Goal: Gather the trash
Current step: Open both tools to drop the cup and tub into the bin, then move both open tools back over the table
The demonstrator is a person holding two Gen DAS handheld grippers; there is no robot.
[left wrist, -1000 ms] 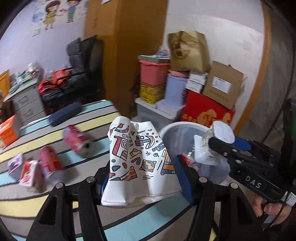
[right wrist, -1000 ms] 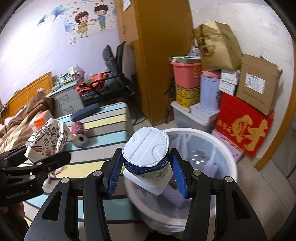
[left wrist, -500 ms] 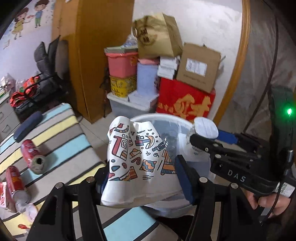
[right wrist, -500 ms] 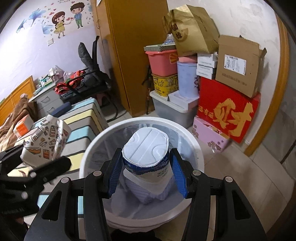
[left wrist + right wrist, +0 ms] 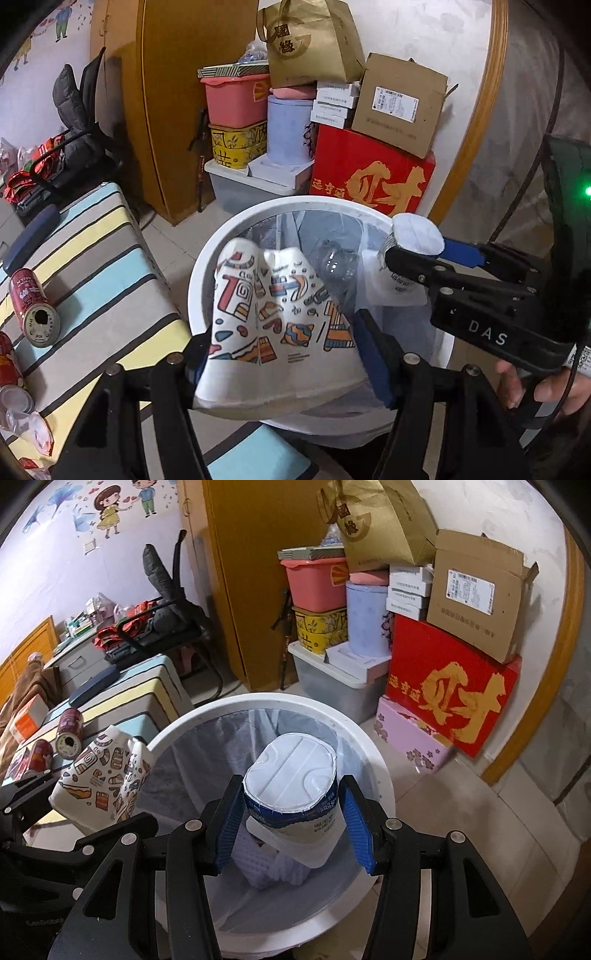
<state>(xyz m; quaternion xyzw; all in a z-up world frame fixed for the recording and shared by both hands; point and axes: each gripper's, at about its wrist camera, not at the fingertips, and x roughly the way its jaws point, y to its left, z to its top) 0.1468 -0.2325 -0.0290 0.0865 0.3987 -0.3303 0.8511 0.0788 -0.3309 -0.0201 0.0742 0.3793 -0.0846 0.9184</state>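
Left claw [image 5: 284, 354] opening, patterned carton [image 5: 280, 317] between jaws at bin [image 5: 207, 273] rim (may tip outside); right claw [image 5: 291, 823] grips cup [image 5: 291, 794].

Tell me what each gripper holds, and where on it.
Left gripper: patterned paper carton, gripped across its lower body, jaws opening. Right gripper: white cup, sides between the jaws just below its sealed lid.
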